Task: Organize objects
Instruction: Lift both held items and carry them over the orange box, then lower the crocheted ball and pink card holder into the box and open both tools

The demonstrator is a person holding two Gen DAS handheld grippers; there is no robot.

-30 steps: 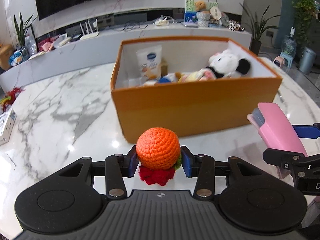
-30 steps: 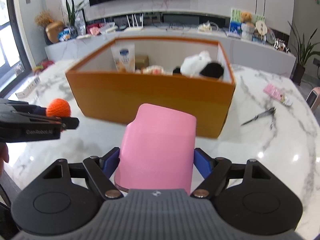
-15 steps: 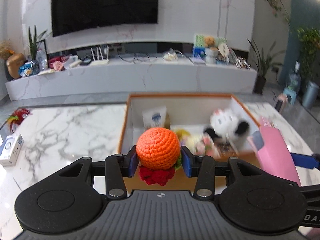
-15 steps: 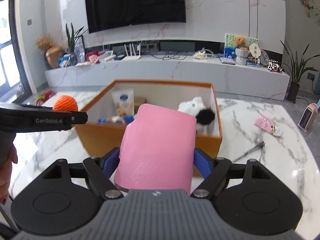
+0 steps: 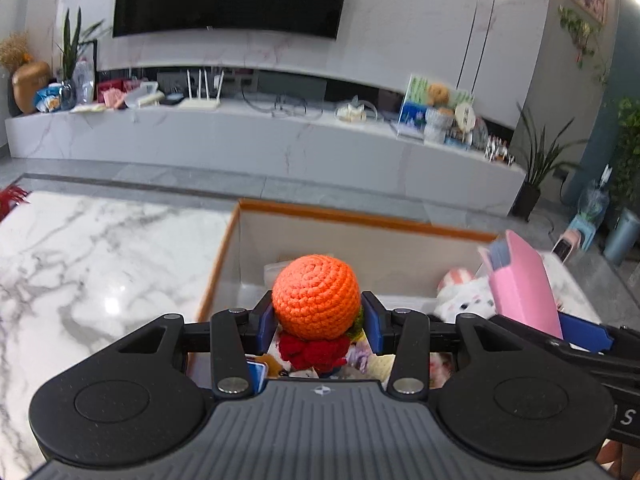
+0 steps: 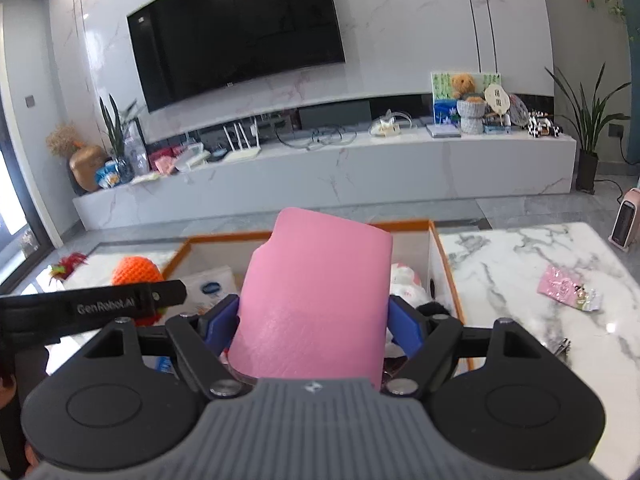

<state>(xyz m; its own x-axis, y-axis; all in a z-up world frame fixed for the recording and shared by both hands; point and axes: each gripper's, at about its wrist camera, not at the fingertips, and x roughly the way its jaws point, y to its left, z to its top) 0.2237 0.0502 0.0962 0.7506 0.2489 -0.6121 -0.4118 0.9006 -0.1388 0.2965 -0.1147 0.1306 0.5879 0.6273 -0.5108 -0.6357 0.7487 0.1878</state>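
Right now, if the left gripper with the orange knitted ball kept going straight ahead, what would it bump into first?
Probably the far inner wall of the orange box. The left gripper, shut on the crochet ball, hangs over the open box, though depth is hard to judge.

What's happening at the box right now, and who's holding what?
Both grippers are loaded and poised over the open orange box on the marble table. The left gripper is shut on the orange crochet toy; the right gripper is shut on the pink wallet. A white plush and a snack packet already lie inside. Neither held item is released yet.
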